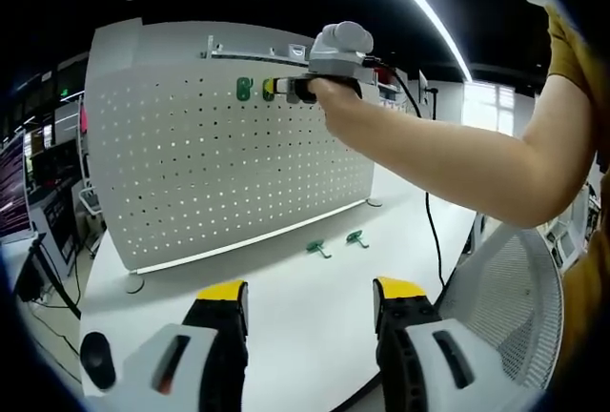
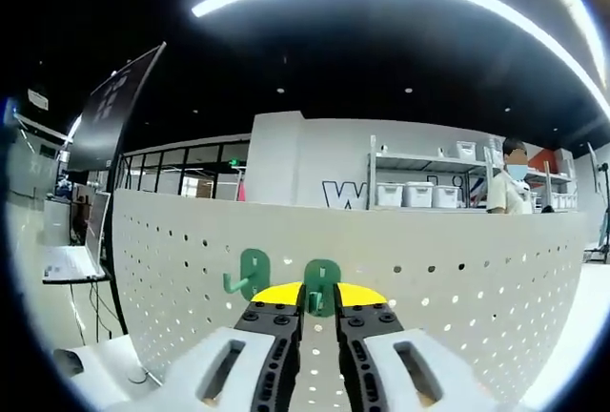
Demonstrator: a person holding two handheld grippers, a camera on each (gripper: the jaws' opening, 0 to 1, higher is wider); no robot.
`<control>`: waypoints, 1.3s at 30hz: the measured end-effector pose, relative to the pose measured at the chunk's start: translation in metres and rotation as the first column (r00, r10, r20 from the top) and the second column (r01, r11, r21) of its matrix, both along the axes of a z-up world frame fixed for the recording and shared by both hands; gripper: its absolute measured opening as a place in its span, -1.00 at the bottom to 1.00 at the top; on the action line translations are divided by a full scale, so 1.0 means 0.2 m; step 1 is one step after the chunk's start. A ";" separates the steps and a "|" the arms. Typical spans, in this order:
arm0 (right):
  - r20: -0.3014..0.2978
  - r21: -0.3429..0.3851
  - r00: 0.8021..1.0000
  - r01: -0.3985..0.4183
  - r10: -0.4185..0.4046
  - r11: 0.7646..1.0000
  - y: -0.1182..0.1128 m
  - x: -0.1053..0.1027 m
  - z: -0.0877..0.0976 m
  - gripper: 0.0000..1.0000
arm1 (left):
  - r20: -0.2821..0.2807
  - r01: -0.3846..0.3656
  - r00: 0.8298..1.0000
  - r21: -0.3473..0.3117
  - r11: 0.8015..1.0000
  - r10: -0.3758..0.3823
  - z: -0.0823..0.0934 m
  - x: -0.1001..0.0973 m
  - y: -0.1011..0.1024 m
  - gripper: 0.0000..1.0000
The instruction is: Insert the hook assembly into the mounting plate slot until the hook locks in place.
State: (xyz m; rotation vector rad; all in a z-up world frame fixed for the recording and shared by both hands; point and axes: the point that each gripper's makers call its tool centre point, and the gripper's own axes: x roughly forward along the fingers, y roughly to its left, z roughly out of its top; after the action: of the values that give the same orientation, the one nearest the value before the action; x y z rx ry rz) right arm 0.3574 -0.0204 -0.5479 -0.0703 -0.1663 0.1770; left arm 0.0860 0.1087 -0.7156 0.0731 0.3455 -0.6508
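A white perforated mounting plate (image 1: 229, 154) stands upright on the white table (image 1: 286, 317). One green hook (image 1: 244, 89) hangs near its top edge. Beside it, a person's hand holds my right gripper (image 1: 286, 89) against the plate. In the right gripper view that mounted hook (image 2: 253, 274) sits left of a second green hook (image 2: 322, 283), which is pressed to the plate (image 2: 457, 278). My right gripper (image 2: 316, 301) is shut on that second hook. Two more green hooks (image 1: 318, 249) (image 1: 357, 238) lie on the table. My left gripper (image 1: 313, 290) hovers open above the table, holding nothing.
A mesh chair back (image 1: 515, 307) stands at the right, and a black cable (image 1: 434, 231) hangs past the table edge. Monitors (image 1: 38, 174) are at the left, with a small black round object (image 1: 98, 360) near the front-left corner. Shelves with bins (image 2: 419, 193) and a person (image 2: 505, 183) are behind the plate.
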 end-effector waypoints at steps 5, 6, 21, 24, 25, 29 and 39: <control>-0.005 -0.016 1.000 -0.007 0.007 1.000 0.00 -0.02 -0.02 -0.74 | 0.002 0.000 1.000 0.002 1.000 0.000 0.00 0.00 0.00 0.10; -0.007 -0.016 1.000 -0.007 0.007 1.000 -0.01 -0.02 -0.03 -0.73 | 0.003 -0.001 1.000 0.003 1.000 0.001 0.00 0.00 0.00 0.10; -0.013 -0.016 1.000 -0.020 0.020 1.000 -0.05 -0.14 -0.04 -0.70 | 0.010 -0.011 1.000 0.001 1.000 0.011 0.02 -0.04 0.01 0.09; -0.024 -0.021 0.999 -0.035 0.034 0.999 -0.04 -0.16 -0.05 -0.70 | 0.007 -0.011 1.000 0.009 1.000 0.011 0.01 -0.04 0.02 0.09; -0.030 -0.031 0.999 -0.034 0.033 0.999 -0.05 -0.17 -0.06 -0.69 | 0.006 -0.014 1.000 0.006 1.000 0.014 0.01 -0.04 0.02 0.09; -0.029 -0.031 0.999 -0.039 0.038 0.999 -0.07 -0.22 -0.07 -0.68 | 0.010 -0.015 1.000 0.006 1.000 0.015 0.02 -0.05 0.02 0.09; -0.035 -0.057 0.997 -0.066 0.064 0.996 -0.09 -0.32 -0.07 -0.64 | 0.027 -0.015 1.000 0.006 1.000 0.015 0.05 -0.06 0.01 0.09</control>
State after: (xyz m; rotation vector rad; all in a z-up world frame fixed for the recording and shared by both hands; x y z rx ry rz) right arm 0.2925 -0.0381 -0.5621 -0.1195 -0.1302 0.2474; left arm 0.0741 0.1111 -0.7064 0.0855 0.3214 -0.6332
